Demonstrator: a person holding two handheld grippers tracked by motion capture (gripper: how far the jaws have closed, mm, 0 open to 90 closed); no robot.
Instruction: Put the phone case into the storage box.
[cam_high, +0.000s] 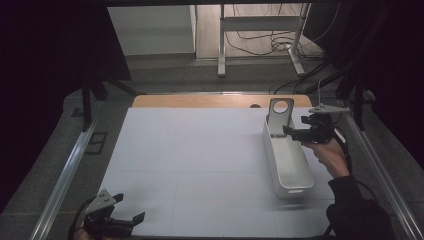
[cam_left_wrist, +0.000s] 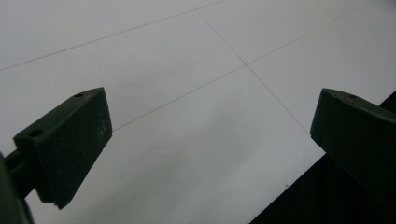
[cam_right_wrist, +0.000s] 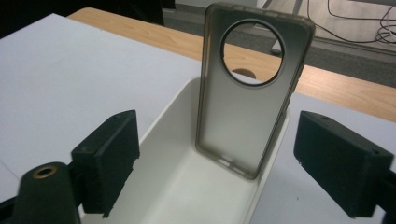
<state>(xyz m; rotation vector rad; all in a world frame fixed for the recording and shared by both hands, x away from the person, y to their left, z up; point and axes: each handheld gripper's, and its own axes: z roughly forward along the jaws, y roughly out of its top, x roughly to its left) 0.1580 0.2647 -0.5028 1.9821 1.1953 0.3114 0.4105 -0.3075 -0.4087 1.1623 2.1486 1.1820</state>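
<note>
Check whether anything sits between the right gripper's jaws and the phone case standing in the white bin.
Nothing visible does. The right gripper is open, aimed at the phone case, which leans upright against the far end of the white bin, with open space between.

The phone case (cam_right_wrist: 252, 100) looks like soft, translucent grey plastic with a frosted, matt finish, and it stands in a white bin (cam_right_wrist: 173, 186) of smooth plastic with a faint sheen. Under the bin lies a matt, paper-like white sheet (cam_high: 200, 160), and beyond the bin's far end a strip of pale varnished wooden tabletop (cam_high: 200, 101) shows. Just beside the case, the right gripper (cam_right_wrist: 217, 163) has dull black jaws, their inner pads looking rough.
</note>
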